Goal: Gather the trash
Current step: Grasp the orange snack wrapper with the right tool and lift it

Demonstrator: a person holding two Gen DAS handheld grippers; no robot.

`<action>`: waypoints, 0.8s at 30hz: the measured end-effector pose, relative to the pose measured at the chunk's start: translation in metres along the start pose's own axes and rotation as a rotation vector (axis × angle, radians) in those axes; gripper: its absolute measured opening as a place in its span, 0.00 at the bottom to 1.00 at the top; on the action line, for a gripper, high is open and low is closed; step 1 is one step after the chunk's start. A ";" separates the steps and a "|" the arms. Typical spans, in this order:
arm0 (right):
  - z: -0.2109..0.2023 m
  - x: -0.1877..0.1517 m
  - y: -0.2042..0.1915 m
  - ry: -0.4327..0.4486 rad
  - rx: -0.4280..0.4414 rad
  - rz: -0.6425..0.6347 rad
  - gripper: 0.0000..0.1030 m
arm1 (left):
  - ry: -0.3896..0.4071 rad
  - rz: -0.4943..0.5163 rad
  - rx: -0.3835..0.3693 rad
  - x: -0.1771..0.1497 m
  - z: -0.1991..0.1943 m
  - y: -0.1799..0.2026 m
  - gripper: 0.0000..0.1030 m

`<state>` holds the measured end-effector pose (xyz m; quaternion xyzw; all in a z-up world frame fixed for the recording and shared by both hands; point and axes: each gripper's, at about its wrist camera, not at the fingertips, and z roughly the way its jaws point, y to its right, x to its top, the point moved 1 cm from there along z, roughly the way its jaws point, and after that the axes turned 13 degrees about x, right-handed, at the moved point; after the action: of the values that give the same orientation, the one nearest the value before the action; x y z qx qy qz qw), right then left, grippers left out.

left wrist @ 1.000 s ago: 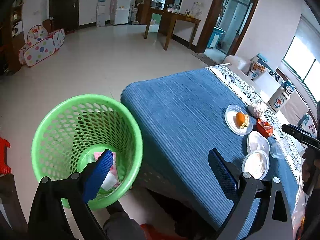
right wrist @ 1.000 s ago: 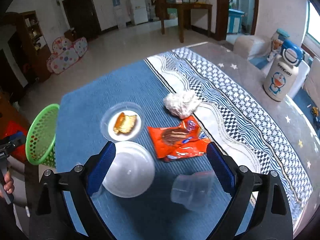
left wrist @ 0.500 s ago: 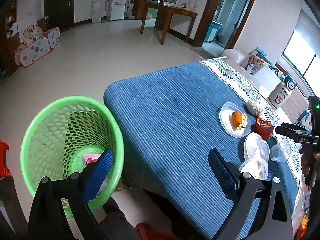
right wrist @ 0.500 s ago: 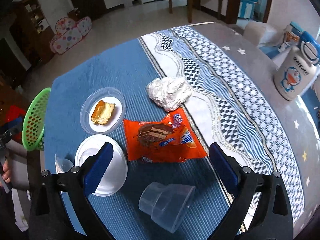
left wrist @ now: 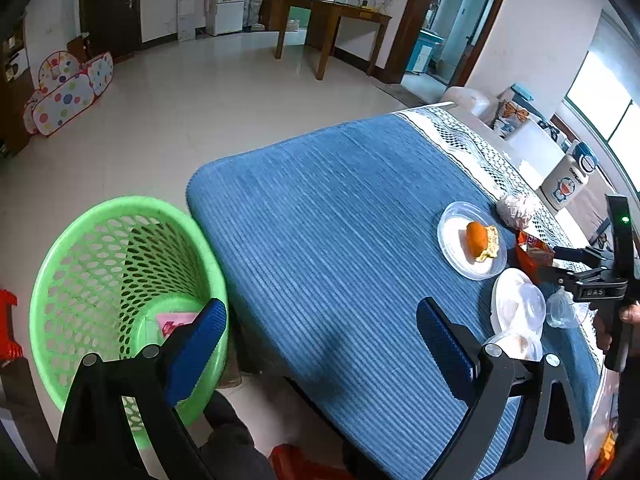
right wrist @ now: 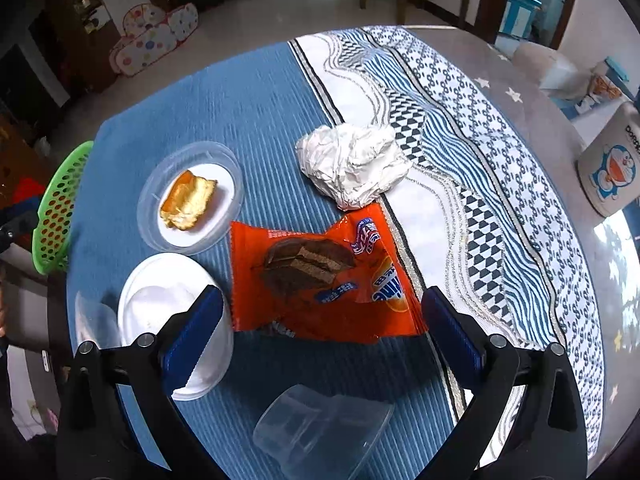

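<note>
An orange snack wrapper (right wrist: 320, 276) lies flat on the blue tablecloth (right wrist: 248, 120). My right gripper (right wrist: 322, 304) hangs just above its near edge, jaws wide open, pads clear of it. Behind it sits a crumpled white paper ball (right wrist: 352, 164). A clear plastic cup (right wrist: 320, 436) lies on its side under the gripper. My left gripper (left wrist: 322, 316) is open and holds nothing, over the gap between the green mesh basket (left wrist: 92, 264) and the table corner. A pink scrap (left wrist: 176, 320) lies in the basket. The left wrist view also shows the right gripper (left wrist: 560, 265) over the wrapper (left wrist: 532, 252).
A clear dish (right wrist: 236, 184) holds a piece of bread (right wrist: 188, 200). A white lid (right wrist: 160, 304) and a clear lid (right wrist: 96, 320) lie left of the wrapper. A cartoon bottle (right wrist: 612, 168) stands at the far right. The basket (right wrist: 60, 208) is beside the table's left edge.
My right gripper has dropped and advanced towards the orange wrapper, and its jaws have spread wider. My left gripper has drifted, so the basket now sits further left in its view.
</note>
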<state>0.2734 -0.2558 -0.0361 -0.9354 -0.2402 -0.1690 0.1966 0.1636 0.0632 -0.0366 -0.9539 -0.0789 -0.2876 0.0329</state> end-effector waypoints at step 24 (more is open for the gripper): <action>-0.015 -0.007 0.004 0.076 0.035 0.030 0.73 | 0.013 0.211 -0.211 0.026 0.013 0.105 0.79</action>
<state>0.2664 -0.2683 -0.0276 -0.9282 -0.2216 -0.1975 0.2243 0.2096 -0.0354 -0.0351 -0.9531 0.0528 -0.2956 -0.0369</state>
